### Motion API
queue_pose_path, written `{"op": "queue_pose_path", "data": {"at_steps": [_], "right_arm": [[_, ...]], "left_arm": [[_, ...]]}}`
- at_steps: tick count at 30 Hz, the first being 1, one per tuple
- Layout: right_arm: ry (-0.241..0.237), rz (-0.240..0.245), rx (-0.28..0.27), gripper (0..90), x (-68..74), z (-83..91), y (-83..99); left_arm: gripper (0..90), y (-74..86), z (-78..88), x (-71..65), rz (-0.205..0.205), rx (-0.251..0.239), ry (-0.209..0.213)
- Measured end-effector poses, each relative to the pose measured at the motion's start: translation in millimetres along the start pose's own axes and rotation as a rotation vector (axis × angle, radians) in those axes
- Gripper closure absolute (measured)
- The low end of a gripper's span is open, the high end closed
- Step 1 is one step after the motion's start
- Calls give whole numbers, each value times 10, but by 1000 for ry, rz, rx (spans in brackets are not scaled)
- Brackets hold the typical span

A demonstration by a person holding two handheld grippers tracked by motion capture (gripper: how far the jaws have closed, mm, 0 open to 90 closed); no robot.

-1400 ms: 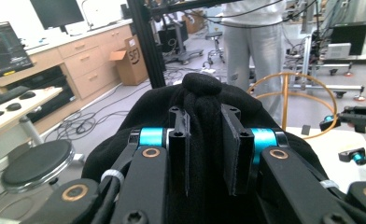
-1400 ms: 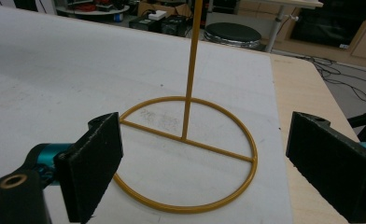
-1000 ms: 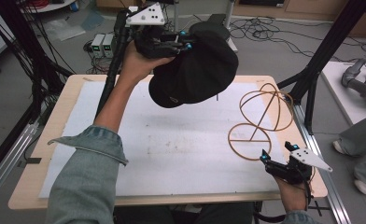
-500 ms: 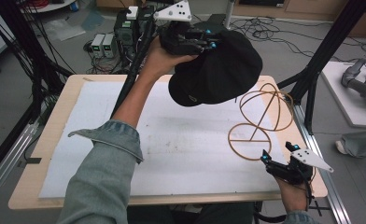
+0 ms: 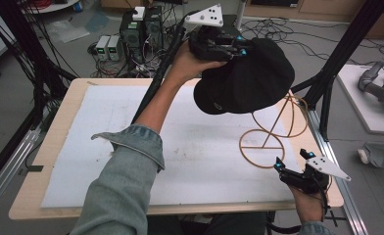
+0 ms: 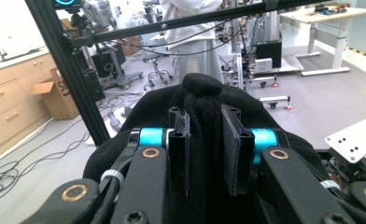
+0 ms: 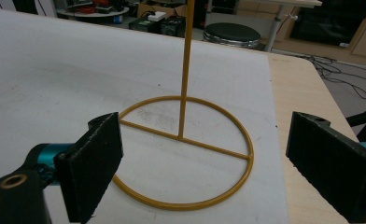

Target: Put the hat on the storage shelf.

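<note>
At upper centre, the black cap [image 5: 249, 78] is pinched by the left gripper [image 5: 231, 49] above the yellow wire stand [image 5: 273, 132] for hanging, while the right gripper [image 5: 292, 164], jaws spread and empty, is kept beside its base.

cap [image 5: 246, 83]: black matt cloth, soft | stand [image 7: 185, 140]: thin yellow wire, smooth, slight sheen | worktop [image 5: 58, 127]: pale wood rim, white matt sheet, scuffed | right tool [image 7: 209, 158] pads: black, rough matt | sleeve [image 5: 126, 171]: denim

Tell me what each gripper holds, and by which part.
Left gripper pinches the black fabric cap by a fold of cloth at its crown. Right gripper holds nothing.
</note>
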State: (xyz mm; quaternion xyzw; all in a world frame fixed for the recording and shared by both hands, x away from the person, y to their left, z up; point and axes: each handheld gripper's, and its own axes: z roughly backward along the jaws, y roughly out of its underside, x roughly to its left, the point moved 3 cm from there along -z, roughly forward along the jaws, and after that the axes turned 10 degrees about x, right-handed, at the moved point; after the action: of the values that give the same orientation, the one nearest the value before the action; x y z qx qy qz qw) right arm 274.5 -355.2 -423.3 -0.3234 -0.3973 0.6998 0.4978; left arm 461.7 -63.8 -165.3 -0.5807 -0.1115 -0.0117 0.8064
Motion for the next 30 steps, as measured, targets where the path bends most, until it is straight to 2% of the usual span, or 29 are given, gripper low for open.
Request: {"op": "queue_pose_path", "data": {"at_steps": [5, 13, 23, 30], "right_arm": [[-1, 0, 4, 107, -4, 2, 2], [-2, -5, 6, 107, -18, 14, 6], [-6, 0, 10, 107, -9, 11, 11], [-11, 4, 12, 107, -9, -1, 13]], "left_arm": [[745, 0, -160, -26, -8, 17, 19], [744, 13, -349, -44, -5, 12, 56], [744, 25, -509, -72, -2, 2, 91], [742, 61, -649, -101, -5, 18, 109]]}}
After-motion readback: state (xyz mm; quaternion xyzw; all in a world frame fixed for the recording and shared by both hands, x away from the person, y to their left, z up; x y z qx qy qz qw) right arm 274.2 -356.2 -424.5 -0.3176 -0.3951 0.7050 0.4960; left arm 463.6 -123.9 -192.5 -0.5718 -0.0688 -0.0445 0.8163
